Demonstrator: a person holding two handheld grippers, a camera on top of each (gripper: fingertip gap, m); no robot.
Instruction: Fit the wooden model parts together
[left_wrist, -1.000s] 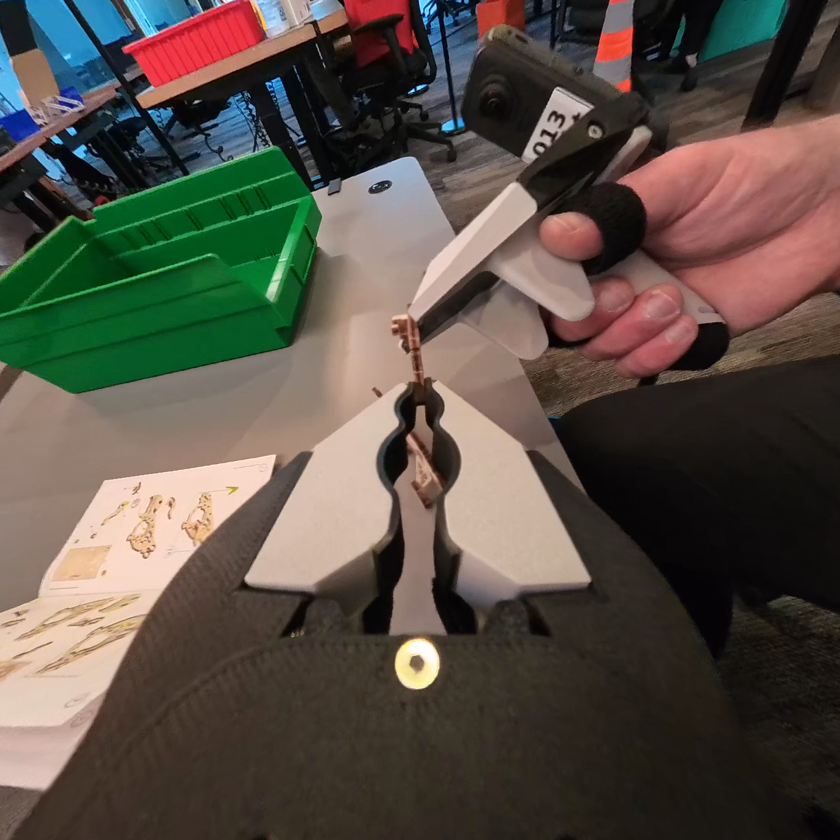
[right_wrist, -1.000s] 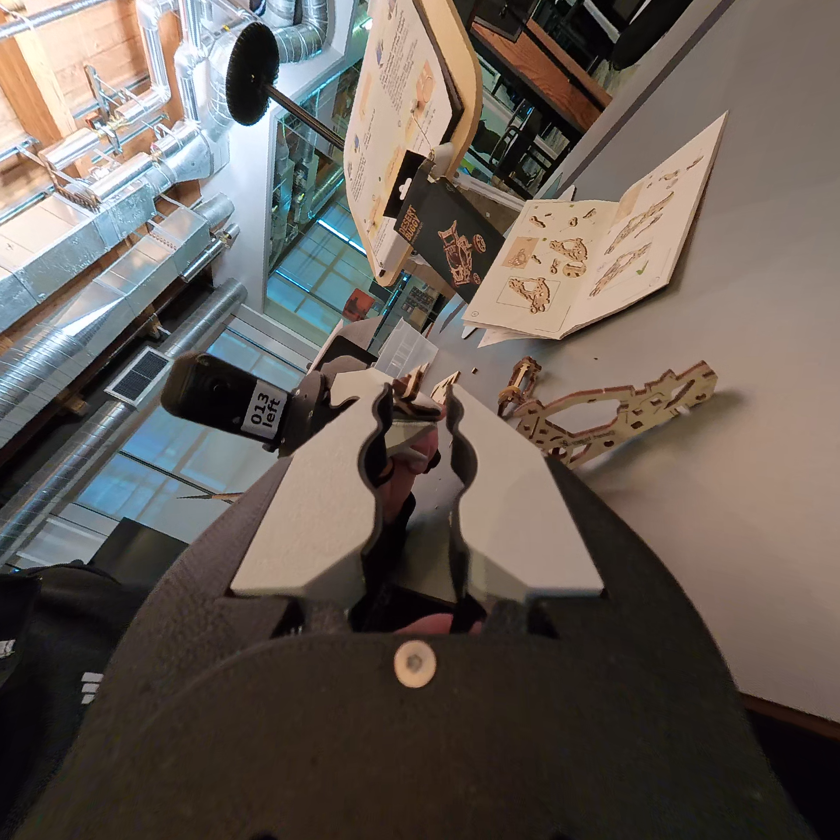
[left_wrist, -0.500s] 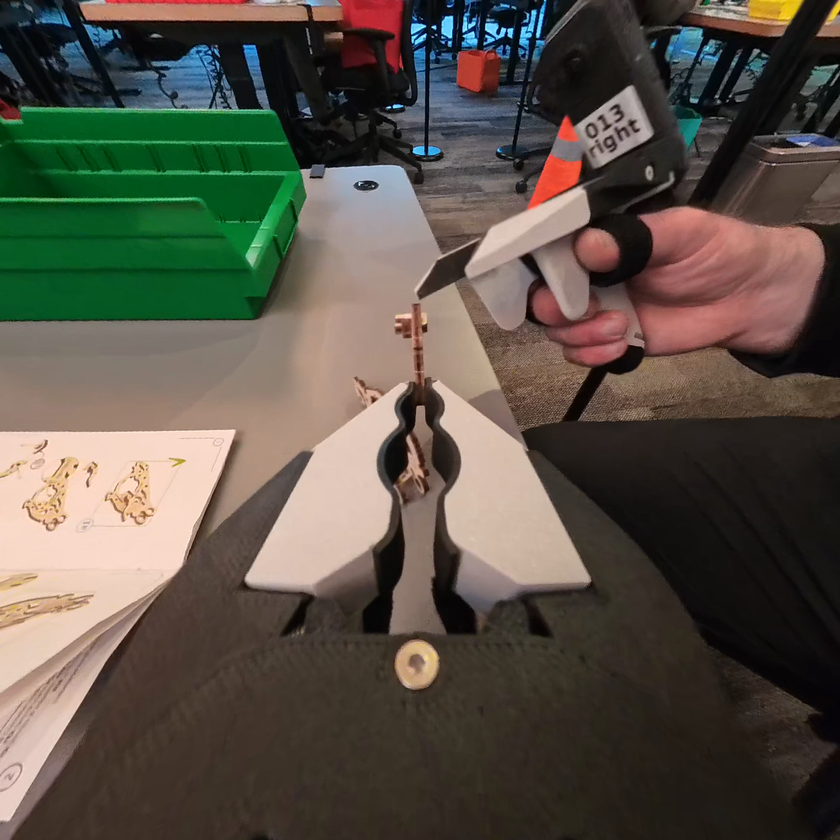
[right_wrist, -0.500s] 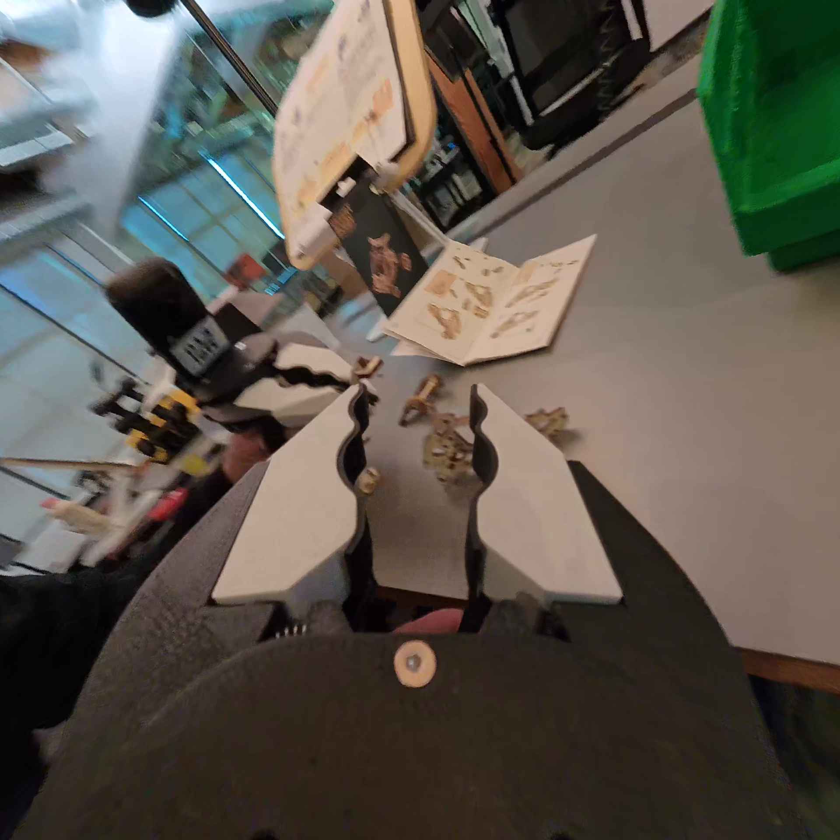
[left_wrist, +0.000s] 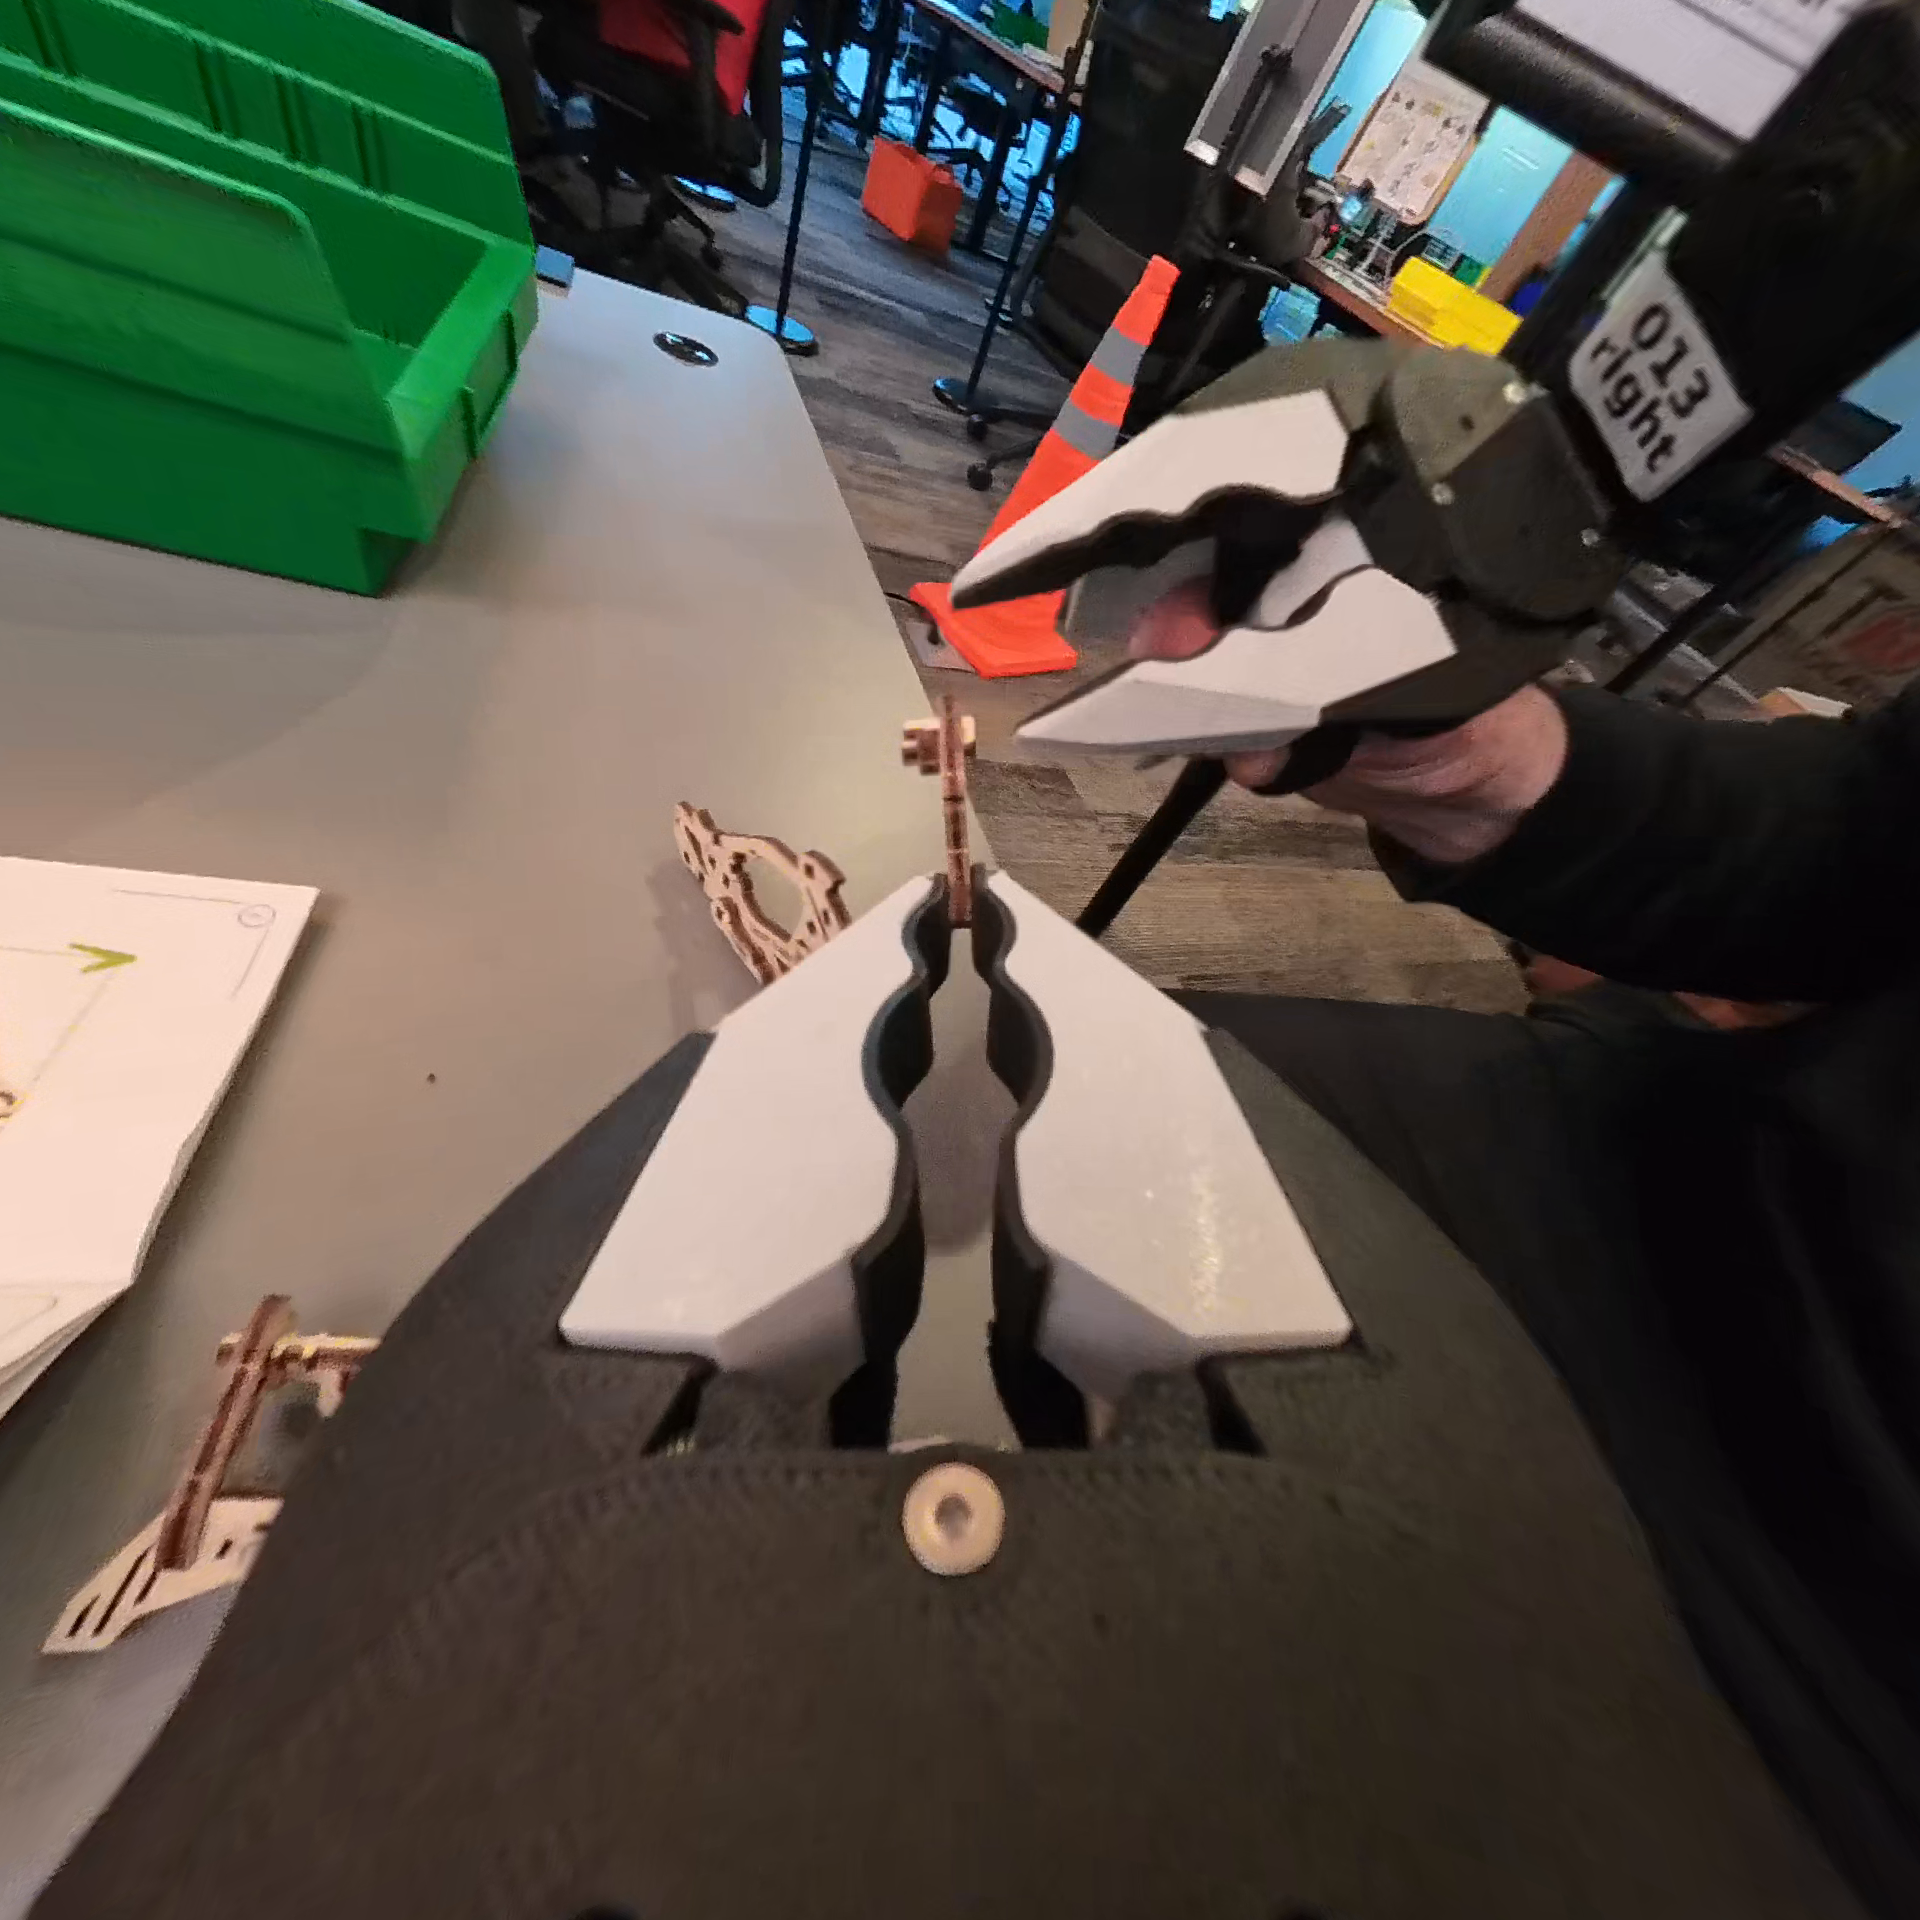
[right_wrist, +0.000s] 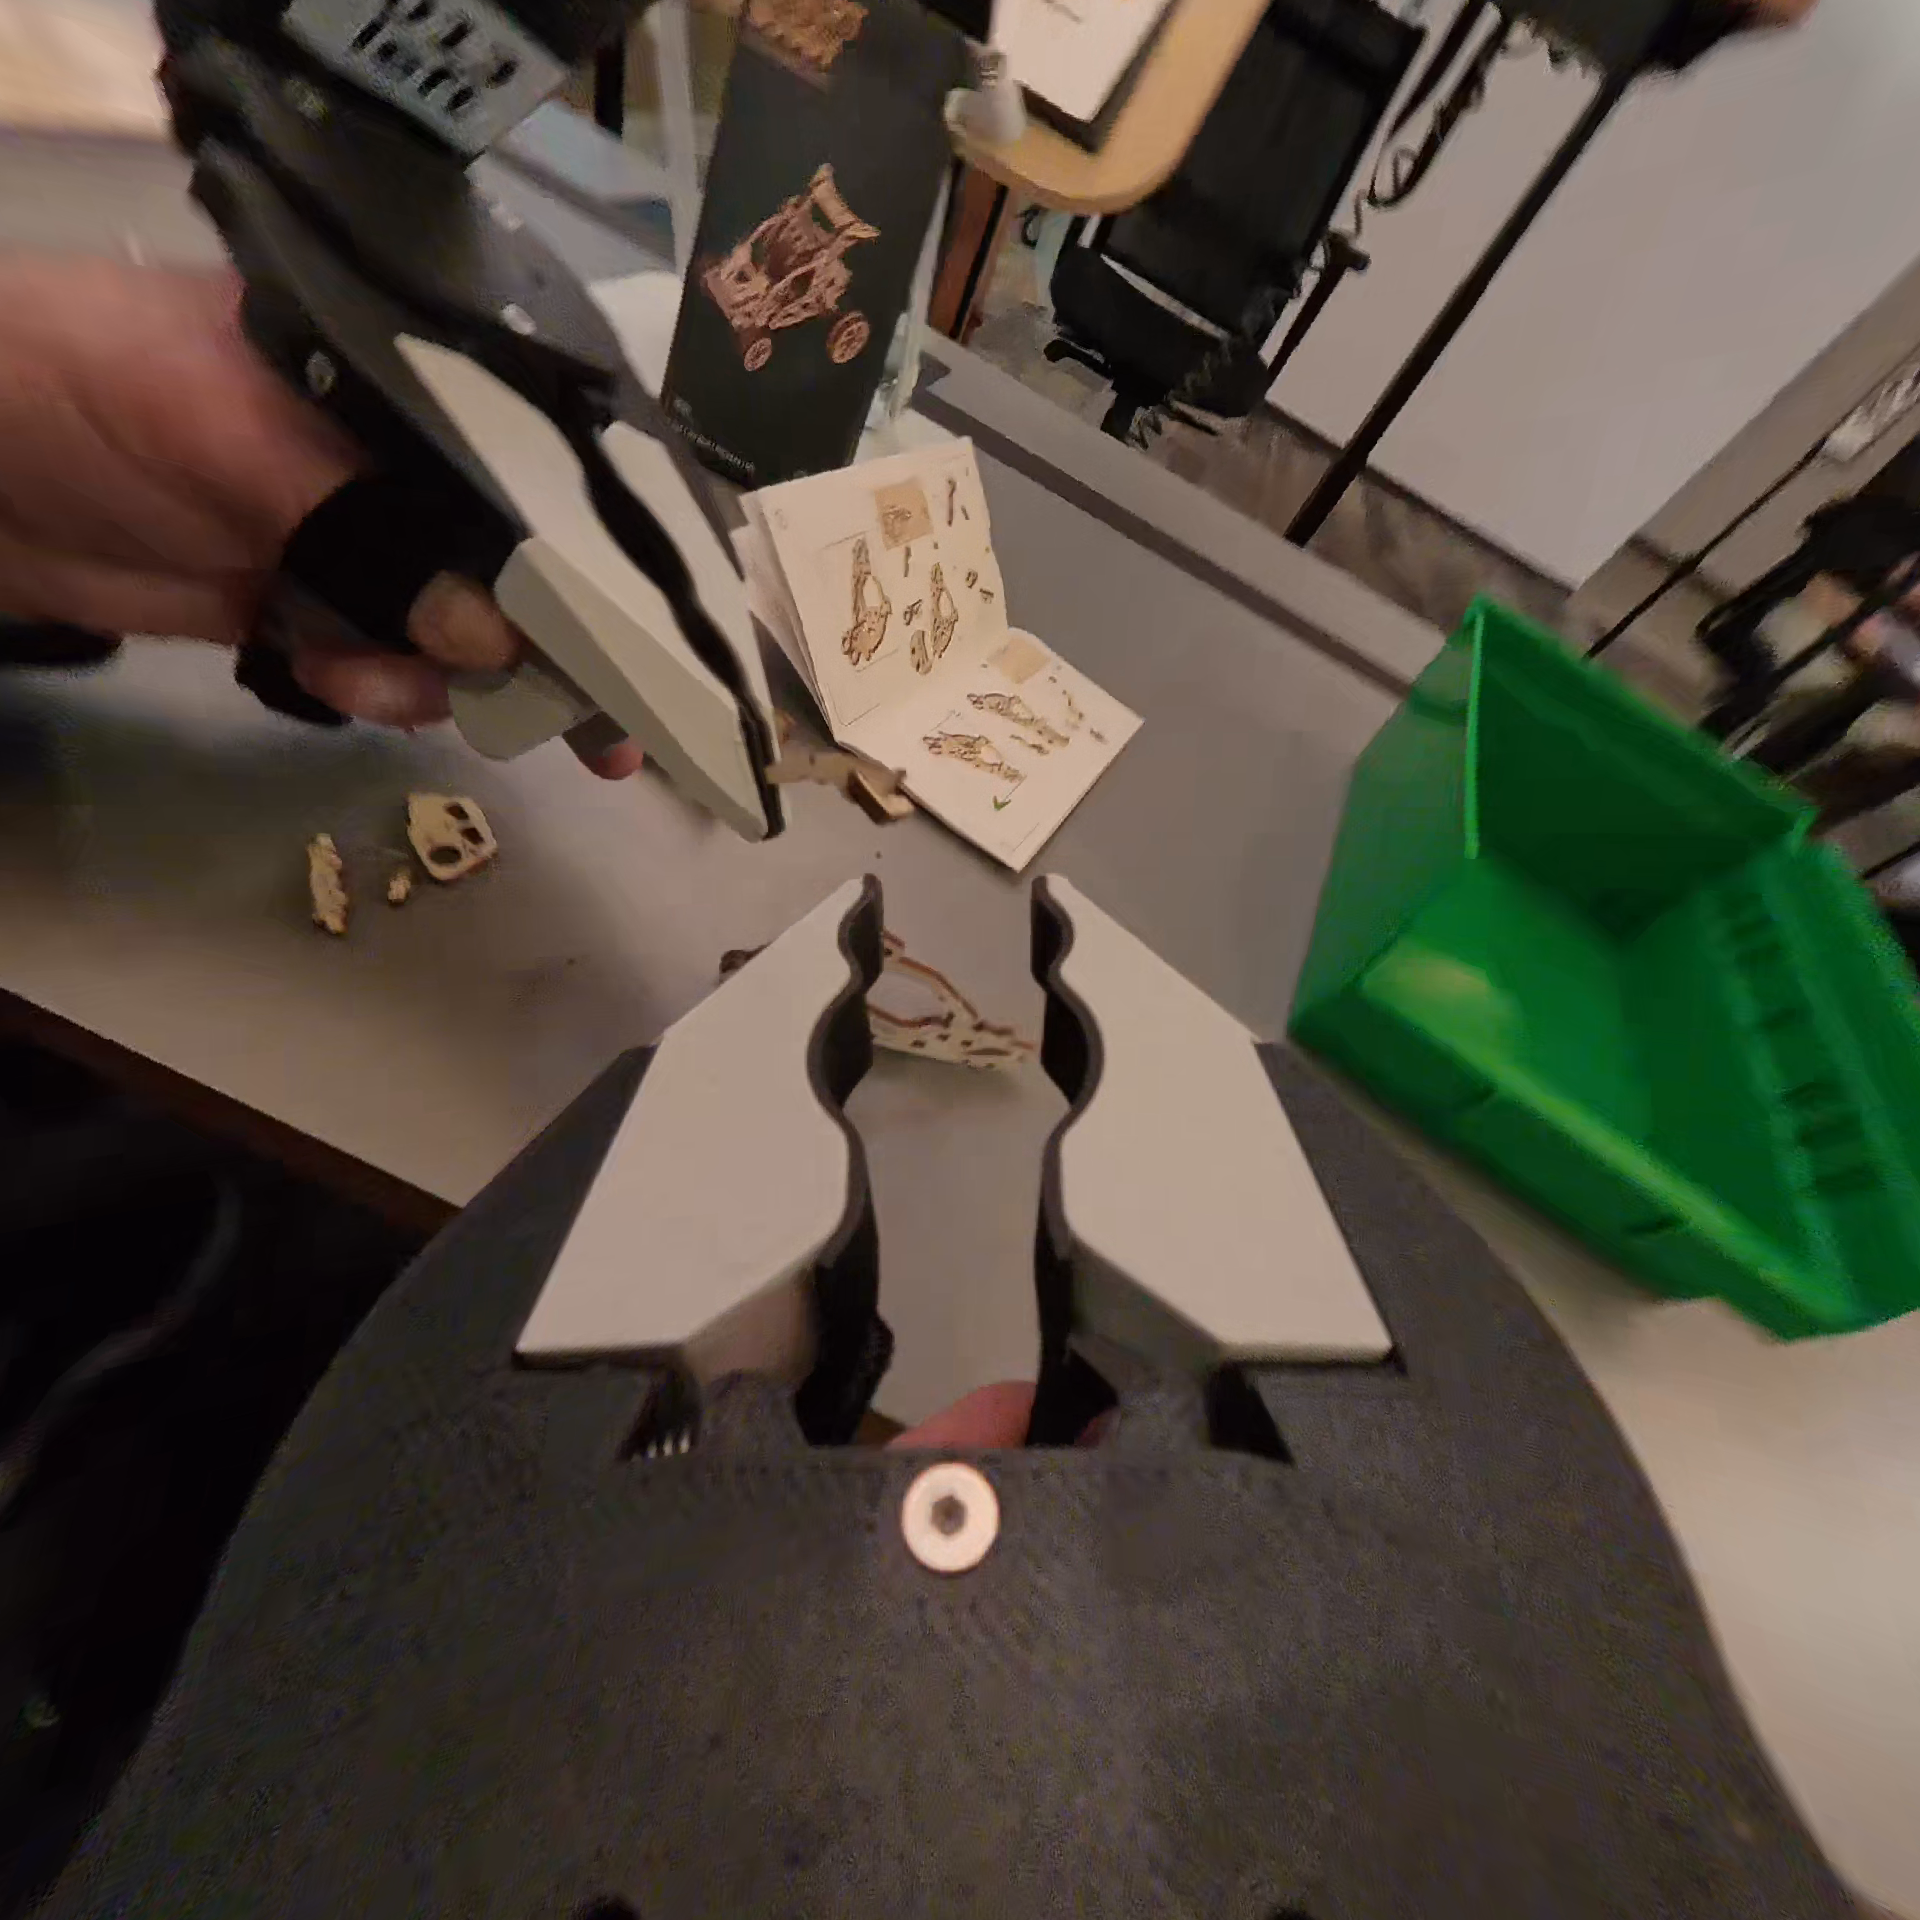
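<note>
My left gripper (left_wrist: 961, 896) is shut on a thin wooden strip (left_wrist: 951, 821) that stands up from its tips and carries a small cross piece at its top end. The right wrist view shows the same gripper (right_wrist: 764, 816) with the strip (right_wrist: 831, 774) sticking out sideways. My right gripper (right_wrist: 954, 888) is open and empty above the grey table (right_wrist: 623, 987). A flat wooden frame (right_wrist: 940, 1023) lies on the table under its fingers, untouched. In the left wrist view the right gripper (left_wrist: 992, 670) hovers just right of the strip's top, and the frame (left_wrist: 753, 894) lies left of my fingers.
An open instruction booklet (right_wrist: 935, 644) lies beyond the grippers; it also shows in the left wrist view (left_wrist: 104, 1039). A green bin (right_wrist: 1610, 1039) stands to the right. Loose wooden parts (right_wrist: 447, 836) lie left. A wooden assembly (left_wrist: 229, 1455) lies near the table's front. A black kit box (right_wrist: 790, 260) stands behind. About 4 cm separates my left fingertips from my right.
The right gripper has drawn back from the strip's cross piece, opened wide, then partly closed, and has swung round to face the table. The left gripper has kept its hold on the strip.
</note>
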